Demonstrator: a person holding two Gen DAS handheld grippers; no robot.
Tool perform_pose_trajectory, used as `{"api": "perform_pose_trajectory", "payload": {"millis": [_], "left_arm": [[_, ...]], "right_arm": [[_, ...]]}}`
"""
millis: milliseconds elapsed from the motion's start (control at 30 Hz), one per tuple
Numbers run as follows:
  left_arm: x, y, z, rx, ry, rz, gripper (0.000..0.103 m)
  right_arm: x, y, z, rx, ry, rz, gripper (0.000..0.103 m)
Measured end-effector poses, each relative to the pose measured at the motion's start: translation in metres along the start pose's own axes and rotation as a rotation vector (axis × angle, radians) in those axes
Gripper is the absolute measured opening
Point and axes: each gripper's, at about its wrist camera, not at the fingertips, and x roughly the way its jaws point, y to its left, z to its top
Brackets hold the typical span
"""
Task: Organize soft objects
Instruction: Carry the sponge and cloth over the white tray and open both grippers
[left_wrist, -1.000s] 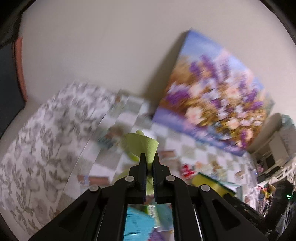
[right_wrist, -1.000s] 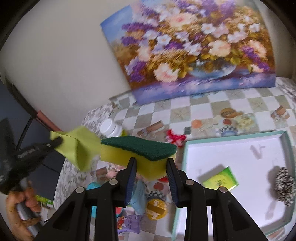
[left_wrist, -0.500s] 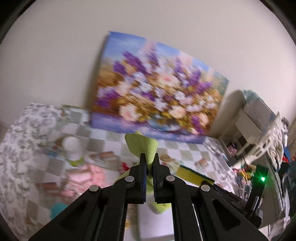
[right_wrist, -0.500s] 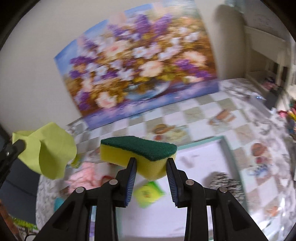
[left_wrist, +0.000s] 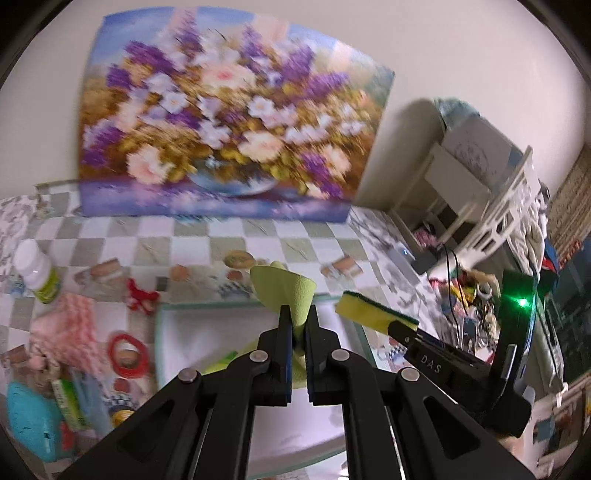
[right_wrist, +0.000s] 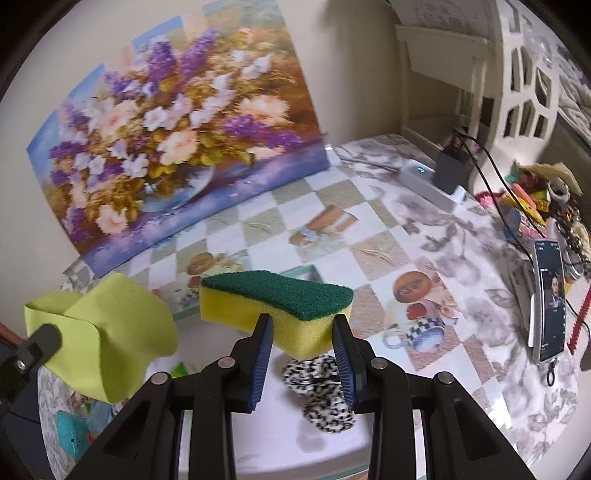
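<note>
left gripper (left_wrist: 298, 325): jaws nearly closed, pinching green cloth (left_wrist: 284, 291), held in the air above tray (left_wrist: 159, 332) | right gripper (right_wrist: 303, 341): jaws part open, clamping yellow sponge (right_wrist: 275, 304) by its sides, green scrub face up, above spotted scrunchie (right_wrist: 325, 391) lying in tray | pink cloth (left_wrist: 66, 325) on table left of tray

A flower painting (right_wrist: 173, 136) leans against the wall at the back of the checkered surface (right_wrist: 369, 254). A white bottle (left_wrist: 35, 269) stands at the left. At the right, a phone (right_wrist: 550, 321) lies near a white power strip (right_wrist: 430, 181) with a black plug.
</note>
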Motion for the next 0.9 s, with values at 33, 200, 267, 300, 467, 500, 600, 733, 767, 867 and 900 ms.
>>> {"api": "perform_pose_trajectory", "payload": {"millis": [33,200,267,300,467,500,600,733,767,867,900], "left_arm": [[0.006,-0.003,-0.002,0.001,0.012,-0.003,0.005],[0.038,-0.010,-0.009,0.012,0.063,-0.004,0.005],[0.052,-0.006,-0.012,0.008,0.080,0.006,0.005],[0.061,-0.003,-0.015,0.001,0.096,0.014,0.005],[0.097,0.018,-0.027,-0.045,0.158,0.040,0.005],[0.102,0.022,-0.029,-0.052,0.166,0.046,0.005],[0.114,0.030,-0.033,-0.065,0.184,0.064,0.005],[0.124,0.039,-0.038,-0.071,0.197,0.087,0.005],[0.127,0.041,-0.039,-0.074,0.201,0.093,0.005],[0.133,0.047,-0.042,-0.079,0.210,0.111,0.005],[0.134,0.049,-0.043,-0.079,0.211,0.115,0.005]], "right_arm": [[0.004,-0.003,0.000,0.003,0.010,-0.005,0.035],[0.020,-0.002,-0.002,-0.005,0.042,-0.003,0.035],[0.030,0.003,-0.004,-0.024,0.041,0.001,0.035],[0.034,0.005,-0.005,-0.036,0.037,0.000,0.035],[0.051,0.012,-0.008,-0.065,0.052,-0.013,0.035],[0.053,0.012,-0.009,-0.067,0.053,-0.011,0.035],[0.060,0.015,-0.010,-0.081,0.052,-0.013,0.035],[0.066,0.023,-0.012,-0.122,0.032,-0.038,0.035],[0.067,0.024,-0.013,-0.129,0.027,-0.044,0.035],[0.072,0.028,-0.014,-0.146,0.034,-0.056,0.035],[0.073,0.029,-0.015,-0.153,0.042,-0.060,0.035]]}}
